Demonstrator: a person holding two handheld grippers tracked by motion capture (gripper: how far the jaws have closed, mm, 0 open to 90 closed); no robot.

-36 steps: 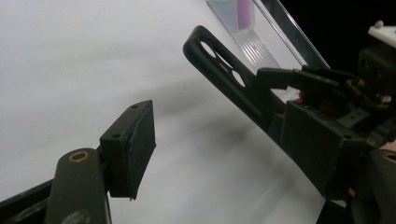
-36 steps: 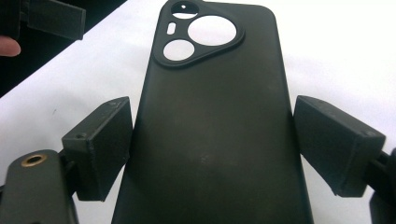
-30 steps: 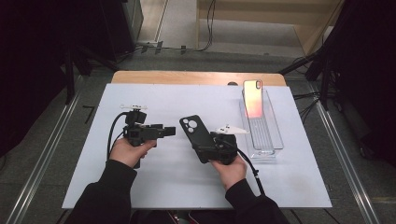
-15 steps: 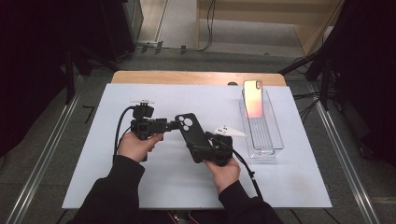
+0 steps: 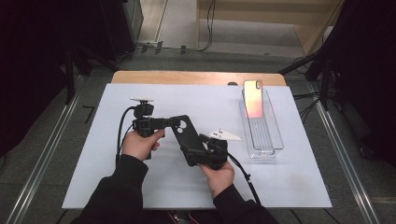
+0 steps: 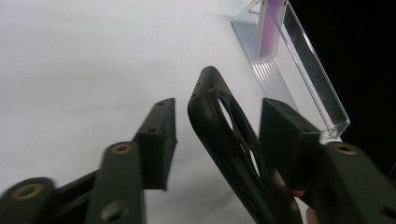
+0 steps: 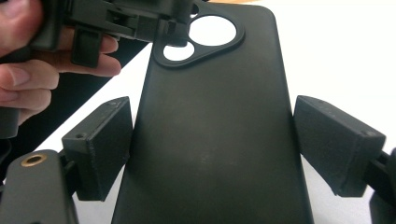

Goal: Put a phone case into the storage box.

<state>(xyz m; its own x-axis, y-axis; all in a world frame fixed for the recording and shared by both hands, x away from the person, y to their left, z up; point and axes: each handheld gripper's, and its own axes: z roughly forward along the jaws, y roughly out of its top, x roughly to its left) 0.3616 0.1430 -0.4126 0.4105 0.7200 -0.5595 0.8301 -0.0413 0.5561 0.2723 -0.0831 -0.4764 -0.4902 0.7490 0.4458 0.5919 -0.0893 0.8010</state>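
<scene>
1. gripping a matte black phone case with camera cutouts, right gripper jaws touch its two long edges, held above white table.
2. left gripper jaws apart, narrow gap, straddling case's top corner.
3. pink phone upright in clear plastic tray, well apart.

Bright overhead light, white table glaring; dark surroundings; near claws blurred.

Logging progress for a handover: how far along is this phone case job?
Done: the black phone case is off the table, clamped in the right gripper. In hand: the open left gripper straddles its camera end. Left: the phone stands bare in the clear tray.
</scene>
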